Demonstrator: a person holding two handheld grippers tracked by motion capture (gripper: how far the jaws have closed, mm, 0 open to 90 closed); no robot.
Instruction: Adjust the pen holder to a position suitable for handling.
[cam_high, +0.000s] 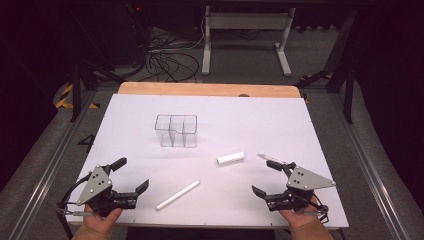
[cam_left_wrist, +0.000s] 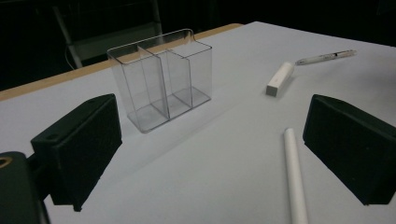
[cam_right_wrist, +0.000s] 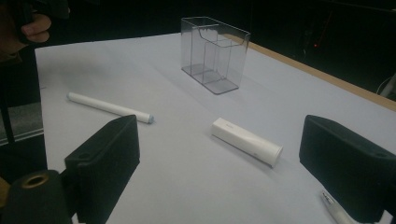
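Left gripper (cam_high: 134, 174): held low over the near left corner of the table, jaws spread wide with nothing between them; in the left gripper view the white surface shows in the gap
Right gripper (cam_high: 267, 177): held over the near right corner, jaws also wide apart and empty
Long white stick (cam_high: 177, 195): lies flat on the near middle of the sheet, between the two grippers, angled from near left up to far right
White sheet (cam_high: 125, 125): covers the table top, with a strip of bare wood at the far edge
Short white bar (cam_high: 231, 158): lies flat a little farther in, right of centre, apart from the stick
Pen (cam_high: 267, 158): lies just beyond the right gripper's far jaw, right of the short bar
Clear organiser (cam_high: 176, 131): stands upright near the middle of the sheet, farthest of the things, its compartments empty
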